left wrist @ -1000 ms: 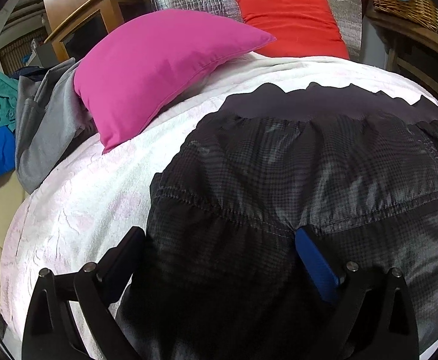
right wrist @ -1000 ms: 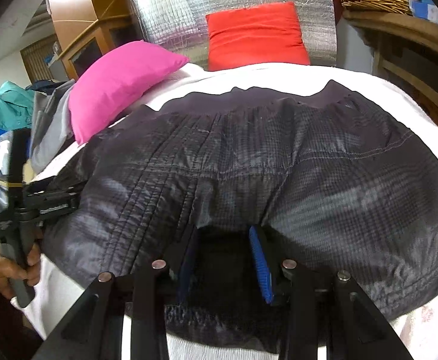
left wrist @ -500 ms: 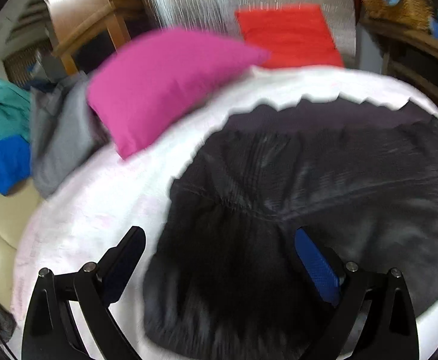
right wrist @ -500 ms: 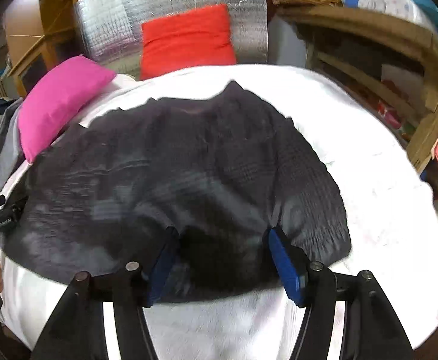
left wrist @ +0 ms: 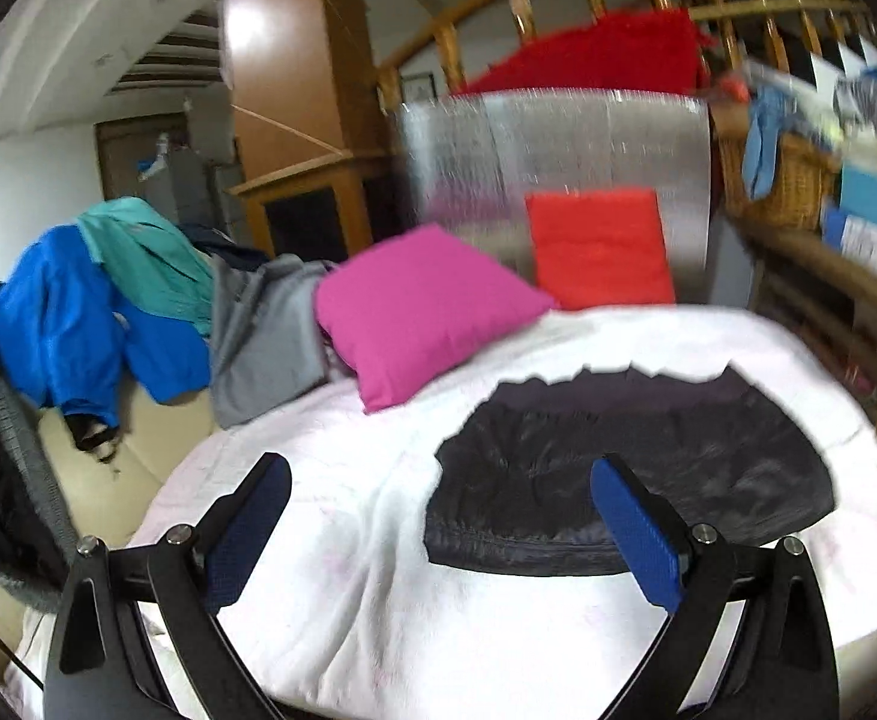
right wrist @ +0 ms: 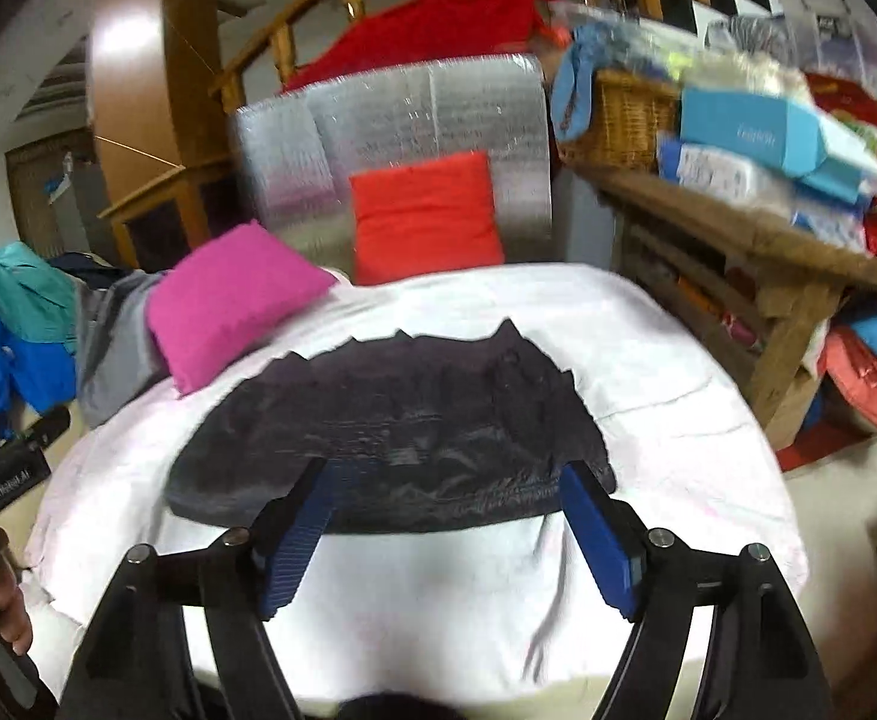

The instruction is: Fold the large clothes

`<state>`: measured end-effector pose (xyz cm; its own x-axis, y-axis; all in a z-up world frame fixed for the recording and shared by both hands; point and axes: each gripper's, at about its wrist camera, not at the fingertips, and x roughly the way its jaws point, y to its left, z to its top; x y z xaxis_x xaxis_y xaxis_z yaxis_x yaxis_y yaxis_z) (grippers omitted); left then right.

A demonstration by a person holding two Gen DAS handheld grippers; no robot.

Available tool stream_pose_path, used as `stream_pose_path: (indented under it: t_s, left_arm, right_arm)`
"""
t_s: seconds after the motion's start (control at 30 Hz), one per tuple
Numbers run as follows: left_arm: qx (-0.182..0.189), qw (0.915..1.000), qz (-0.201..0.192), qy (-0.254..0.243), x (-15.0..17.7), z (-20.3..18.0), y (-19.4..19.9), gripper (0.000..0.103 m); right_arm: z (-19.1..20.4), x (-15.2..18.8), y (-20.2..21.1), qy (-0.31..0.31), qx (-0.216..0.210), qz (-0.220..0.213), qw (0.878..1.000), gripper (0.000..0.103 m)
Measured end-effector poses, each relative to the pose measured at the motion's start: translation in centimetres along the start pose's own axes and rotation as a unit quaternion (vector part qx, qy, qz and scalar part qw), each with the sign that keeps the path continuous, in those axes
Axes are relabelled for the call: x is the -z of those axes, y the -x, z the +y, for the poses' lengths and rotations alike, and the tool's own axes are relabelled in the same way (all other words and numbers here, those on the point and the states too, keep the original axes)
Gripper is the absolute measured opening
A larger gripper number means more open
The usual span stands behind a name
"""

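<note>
A dark checked garment (left wrist: 630, 468) (right wrist: 390, 432) lies folded flat on the white-covered bed (left wrist: 438, 630) (right wrist: 438, 600). My left gripper (left wrist: 444, 510) hovers above and in front of it, open, with nothing between its blue pads (left wrist: 636, 534). My right gripper (right wrist: 450, 528) also hangs above the garment's near edge. Its jaws are opening and hold nothing. In the right wrist view the left gripper's body (right wrist: 6, 468) shows at the left edge, with a hand (right wrist: 6, 600) around its handle.
A pink cushion (left wrist: 426, 306) and a red cushion (left wrist: 600, 252) lean at the bed's head against a silver foil panel (left wrist: 558, 144). Blue, teal and grey clothes (left wrist: 138, 312) are heaped on the left. A wooden shelf (right wrist: 768, 240) with a basket, boxes and stacked clothes stands on the right.
Both grippers pulled back and rose away from the garment. The right gripper let go of the dark fabric and opened wider. The garment now lies flat and farther off.
</note>
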<state>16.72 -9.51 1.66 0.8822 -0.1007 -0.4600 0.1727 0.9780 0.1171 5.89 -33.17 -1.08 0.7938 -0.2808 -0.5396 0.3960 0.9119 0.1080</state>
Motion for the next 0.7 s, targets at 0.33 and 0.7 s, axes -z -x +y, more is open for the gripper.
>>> stream_pose_path:
  t_s: [0.33, 0.7]
  left_arm:
    - [-0.016, 0.9973, -0.071, 0.012, -0.3, 1.9, 13.9, 0.101]
    - [-0.028, 0.9913, -0.124, 0.034, -0.9, 3.6, 20.6, 0.102]
  right_arm:
    - [1.1, 0.9, 12.5, 0.008, 0.011, -0.058, 0.998, 0.083]
    - [1.6, 1.4, 17.6, 0.01, 0.015, -0.093, 0.996, 0.083]
